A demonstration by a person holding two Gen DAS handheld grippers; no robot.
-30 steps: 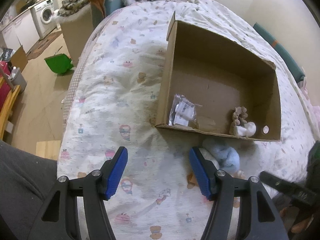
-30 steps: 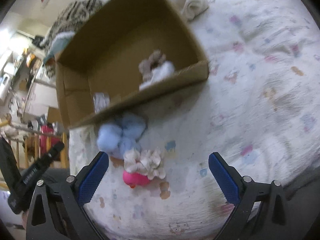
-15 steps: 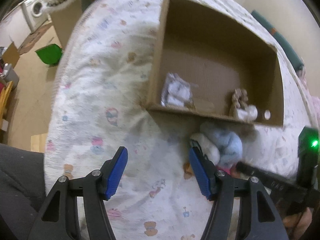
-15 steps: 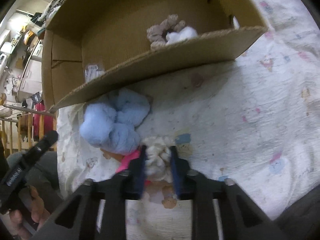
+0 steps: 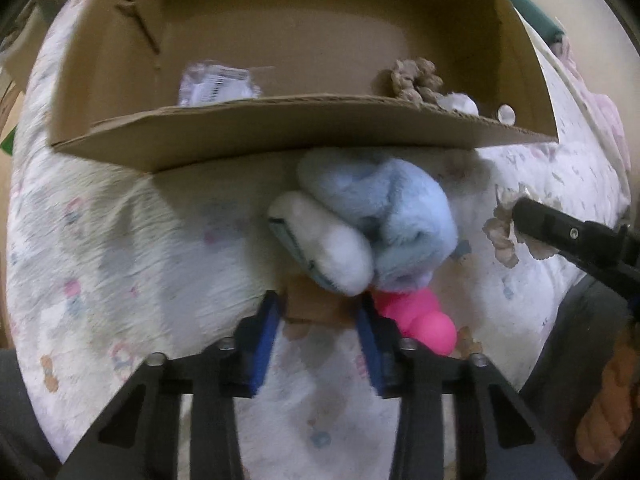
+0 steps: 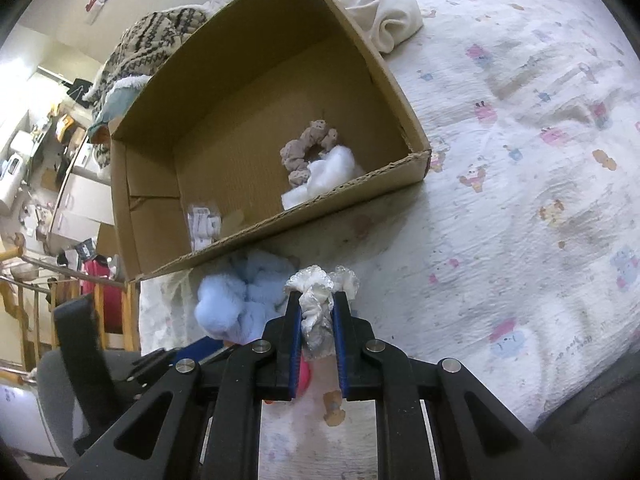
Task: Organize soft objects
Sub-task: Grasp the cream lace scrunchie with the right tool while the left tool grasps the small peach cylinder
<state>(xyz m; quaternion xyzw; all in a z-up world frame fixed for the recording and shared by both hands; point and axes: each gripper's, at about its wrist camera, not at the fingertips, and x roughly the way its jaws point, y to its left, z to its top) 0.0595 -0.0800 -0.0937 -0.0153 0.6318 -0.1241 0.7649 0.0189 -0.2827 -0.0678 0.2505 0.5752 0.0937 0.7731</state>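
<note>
Right gripper point(image 6: 316, 320), lower centre of the right wrist view: jaws drawn narrow and clamped on a cream lace scrunchie point(image 6: 320, 292), whose frill spills above the pads. The piece appears lifted off the bedsheet point(image 6: 540, 200).

Left gripper point(image 5: 320, 316), lower centre of the left wrist view: jaws partly closed around a tan object too blurred to identify; whether they grip it I cannot tell. A pink rubbery toy point(image 5: 416, 316) touches its right-hand pad.

Blue plush item point(image 5: 384, 216), centre of the left wrist view, immediately beyond the left gripper's tips. A paler lobe lies at its lower left. Long axis runs roughly lower left to upper right. In the right wrist view it lies just left of the held scrunchie.

Cardboard box point(image 6: 248, 236), upper centre in both views, open top. Its near wall stands just behind the plush. Contents: brown scrunchie point(image 6: 306, 148) and white fluffy piece point(image 6: 324, 176) together at the right near corner; a clear labelled packet point(image 6: 204, 224) at the left near corner.

Governing relation: the box opening lies up and slightly left of the right gripper, over the near wall. Judged next: carry the scrunchie up across that wall. The left gripper is nearer the plush.
</note>
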